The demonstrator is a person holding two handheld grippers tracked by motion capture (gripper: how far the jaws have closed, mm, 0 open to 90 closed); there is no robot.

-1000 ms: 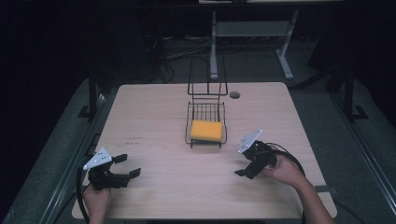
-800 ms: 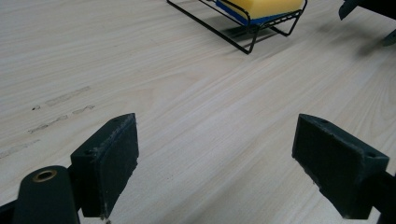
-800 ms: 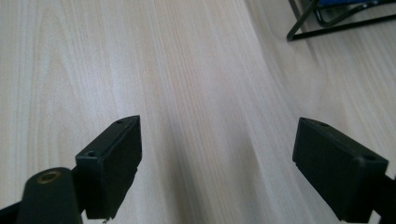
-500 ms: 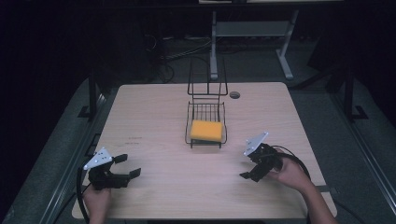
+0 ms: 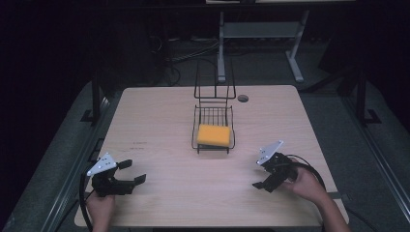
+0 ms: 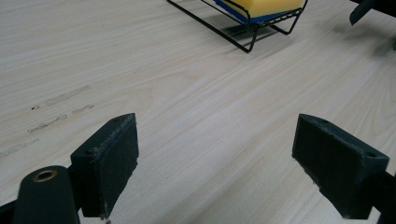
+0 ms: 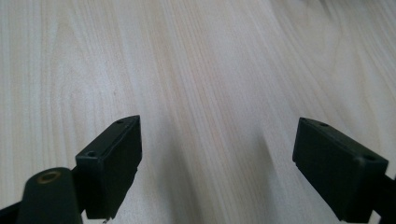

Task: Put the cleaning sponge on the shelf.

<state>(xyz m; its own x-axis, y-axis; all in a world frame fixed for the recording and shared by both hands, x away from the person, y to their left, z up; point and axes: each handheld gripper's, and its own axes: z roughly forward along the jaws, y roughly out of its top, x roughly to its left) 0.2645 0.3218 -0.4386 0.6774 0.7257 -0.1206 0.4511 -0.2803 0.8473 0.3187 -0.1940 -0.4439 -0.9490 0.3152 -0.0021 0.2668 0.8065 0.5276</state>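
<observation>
As it lies: yellow sponge [image 5: 214, 136], blue-backed

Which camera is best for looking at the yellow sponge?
The high view: the whole yellow sponge shows from above, lying in the black wire basket. The left gripper view catches just its cut-off corner at the top edge. The right gripper view looks at bare tabletop.

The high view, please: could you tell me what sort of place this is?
Probably a lab or recording workspace: a bare wooden table in a dark room, cables on the floor behind it, and a metal stand beyond.
</observation>
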